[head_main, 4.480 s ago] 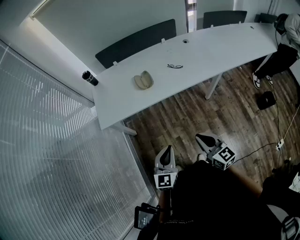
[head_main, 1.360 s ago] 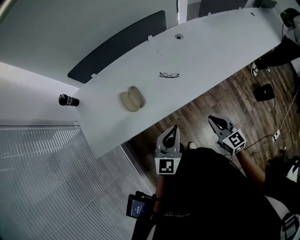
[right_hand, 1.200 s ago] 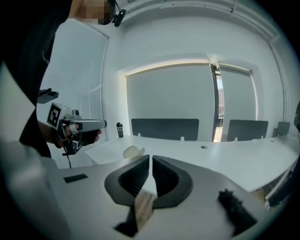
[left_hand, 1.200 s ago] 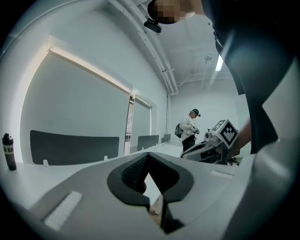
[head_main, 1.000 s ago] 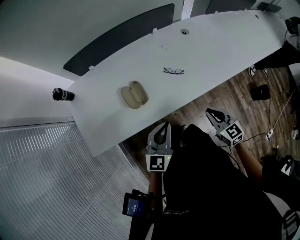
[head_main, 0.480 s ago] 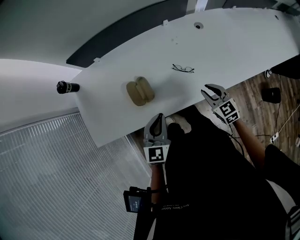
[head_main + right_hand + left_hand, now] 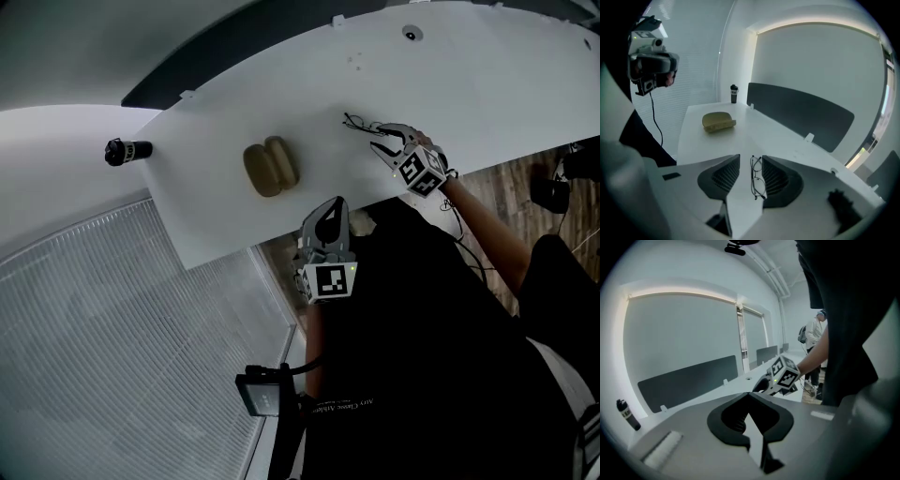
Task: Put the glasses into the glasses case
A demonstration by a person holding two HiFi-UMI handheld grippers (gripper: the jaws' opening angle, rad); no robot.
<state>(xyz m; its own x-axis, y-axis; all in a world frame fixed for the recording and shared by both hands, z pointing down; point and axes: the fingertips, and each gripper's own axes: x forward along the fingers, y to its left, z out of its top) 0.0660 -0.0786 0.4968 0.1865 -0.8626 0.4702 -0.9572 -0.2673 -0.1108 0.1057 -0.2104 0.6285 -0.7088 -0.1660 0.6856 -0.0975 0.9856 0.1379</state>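
Thin black-rimmed glasses (image 7: 757,177) lie folded on the white table (image 7: 469,84); in the head view the glasses (image 7: 352,121) show just past the right gripper's tips. My right gripper (image 7: 751,160) reaches down over them with its jaws opening. The glasses sit between the ribbed pads (image 7: 723,176), which do not press on them. In the head view the right gripper (image 7: 373,137) is over the table's near side. The tan glasses case (image 7: 270,167) lies open to the left, also seen as the case (image 7: 718,121). My left gripper (image 7: 328,217) hangs shut and empty at the table's near edge, apart from the case.
A black bottle (image 7: 127,150) lies on the sill off the table's left end. A dark partition panel (image 7: 801,112) runs along the table's far side. A person (image 7: 816,333) stands beyond the table's far end. Wood floor (image 7: 511,178) shows at the right.
My right gripper has moved from over the floor onto the table and its jaws have opened around the glasses. My left gripper has shifted up to the table's near edge.
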